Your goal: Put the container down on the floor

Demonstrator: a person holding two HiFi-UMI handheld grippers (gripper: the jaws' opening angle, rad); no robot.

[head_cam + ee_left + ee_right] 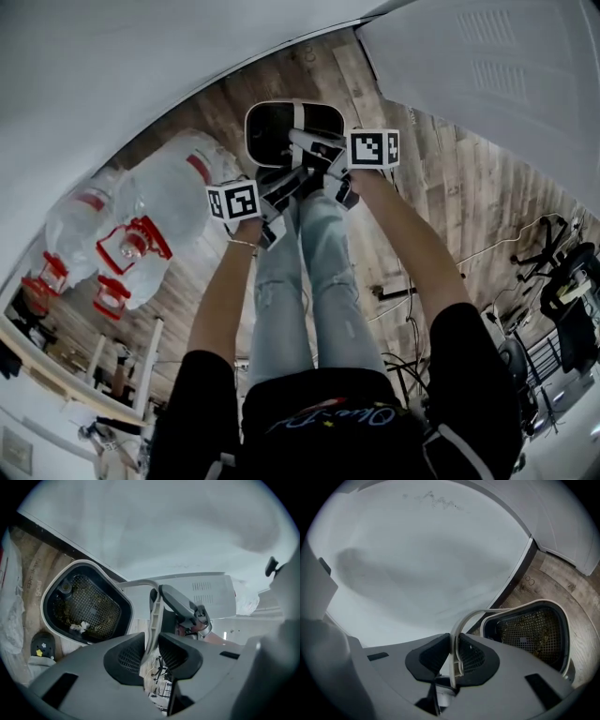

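Left gripper (151,640) and right gripper (454,643), each clamped on the white handle (153,618) of the container (292,103). Mesh-lined container over wood floor (441,216), near a wall (141,66).

It looks like a lived-in room of a home, partly given over to storage and desk work. A weathered wood plank floor (450,211) meets plain white walls (112,66) along a dark skirting board (519,573). A white louvred door (487,56) stands far right. Bulging clear plastic bags with red ties (169,202) crowd the left. Loose cables (487,249) and what look like office-chair bases (547,247) lie on the right.
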